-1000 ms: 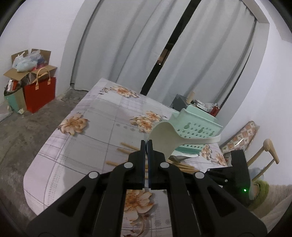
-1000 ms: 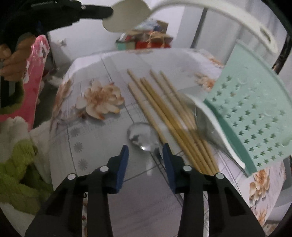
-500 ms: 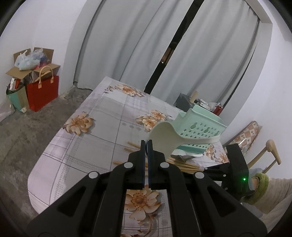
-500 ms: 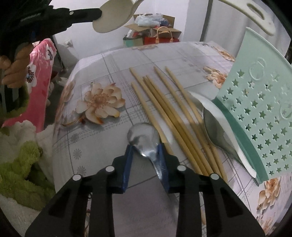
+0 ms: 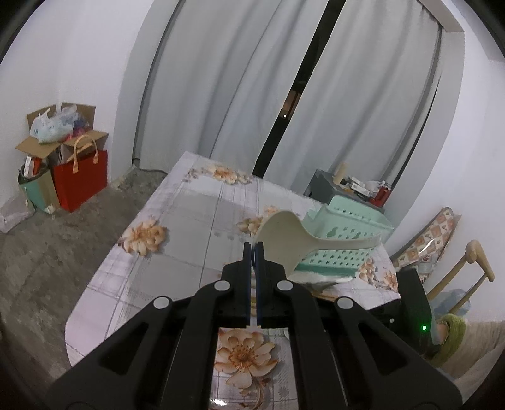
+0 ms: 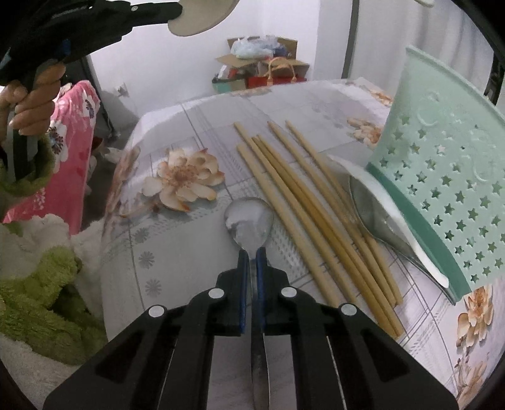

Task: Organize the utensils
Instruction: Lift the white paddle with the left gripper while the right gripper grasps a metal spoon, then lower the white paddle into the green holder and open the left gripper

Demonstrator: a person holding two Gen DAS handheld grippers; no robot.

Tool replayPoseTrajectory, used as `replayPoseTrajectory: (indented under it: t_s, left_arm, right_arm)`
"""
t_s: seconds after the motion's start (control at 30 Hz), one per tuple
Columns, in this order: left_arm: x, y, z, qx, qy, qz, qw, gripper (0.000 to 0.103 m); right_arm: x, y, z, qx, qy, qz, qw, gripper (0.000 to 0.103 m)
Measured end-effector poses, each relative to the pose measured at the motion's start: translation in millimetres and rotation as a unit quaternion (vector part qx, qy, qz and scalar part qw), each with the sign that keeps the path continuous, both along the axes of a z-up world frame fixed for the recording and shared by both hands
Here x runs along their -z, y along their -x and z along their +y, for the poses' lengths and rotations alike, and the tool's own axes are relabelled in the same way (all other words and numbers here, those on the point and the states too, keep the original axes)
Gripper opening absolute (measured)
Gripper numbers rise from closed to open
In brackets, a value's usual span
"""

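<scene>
Right gripper (image 6: 251,255): fingers closed on the neck of a metal spoon (image 6: 249,220); the bowl sticks out past the tips toward 12 o'clock, and the handle runs back between the fingers toward 6. The spoon lies on the flower-print table (image 6: 176,227).

At 1–3 o'clock of the spoon bowl, just beside it, a bundle of wooden chopsticks (image 6: 315,217) lies on the table, running from 11 to 5 o'clock. At 3 o'clock of the chopsticks a second metal spoon (image 6: 372,208) and a white utensil are partly tucked under the tilted edge of a mint-green perforated basket (image 6: 448,195).

Left gripper (image 5: 251,249): fingers pressed fully together on the edge of a cream plastic rice paddle (image 5: 284,239), held above the table. Its handle extends toward 3 o'clock across the front of the basket (image 5: 350,220). In the right wrist view the same gripper and the hand (image 6: 31,104) holding it sit at 10–11 o'clock, the paddle's blade (image 6: 199,15) at 12.
</scene>
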State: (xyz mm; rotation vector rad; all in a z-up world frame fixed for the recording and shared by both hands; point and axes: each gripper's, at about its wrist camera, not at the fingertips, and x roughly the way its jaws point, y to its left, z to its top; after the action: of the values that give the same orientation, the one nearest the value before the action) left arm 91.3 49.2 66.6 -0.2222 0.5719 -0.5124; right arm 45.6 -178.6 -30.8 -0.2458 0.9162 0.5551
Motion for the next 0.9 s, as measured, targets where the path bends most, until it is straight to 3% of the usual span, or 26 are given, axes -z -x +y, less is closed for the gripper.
replayPoseTrajectory:
  t_s: [0.2, 0.33, 0.4, 0.63, 0.8, 0.9]
  left_arm:
    - [-40.2, -8.3, -13.8, 0.011, -0.009, -0.050, 0.9986, 0.001]
    - [-66.2, -20.6, -37.8, 0.018, -0.058, -0.090, 0.9941, 0.001]
    - [-76.0, -29.5, -54.4, 0.019, -0.102, -0.106, 0.9889, 0.001]
    - [-95.8, -52.6, -104.3, 0.021, -0.235, -0.143, 0.9612, 0.001]
    - [-94.1, -74.7, -147.6, 0.040, -0.338, -0.138, 0.9301, 0.001]
    - [-85.2, -87.6, -168.8, 0.055, -0.371, -0.119, 0.9194, 0.001]
  right_arm:
    - [-19.4, 13.9, -17.8, 0.034, -0.051, -0.033, 0.998, 0.006]
    - [-34.3, 29.3, -35.2, 0.065, -0.099, -0.057, 0.991, 0.006]
    - [-41.0, 38.4, -43.4, 0.079, -0.117, -0.070, 0.987, 0.006]
    - [-69.1, 66.2, -83.7, 0.135, -0.192, -0.120, 0.965, 0.004]
    - [-80.1, 80.8, -107.7, 0.160, -0.233, -0.150, 0.947, 0.003]
    - [-79.1, 84.9, -118.1, 0.170, -0.245, -0.156, 0.942, 0.002]
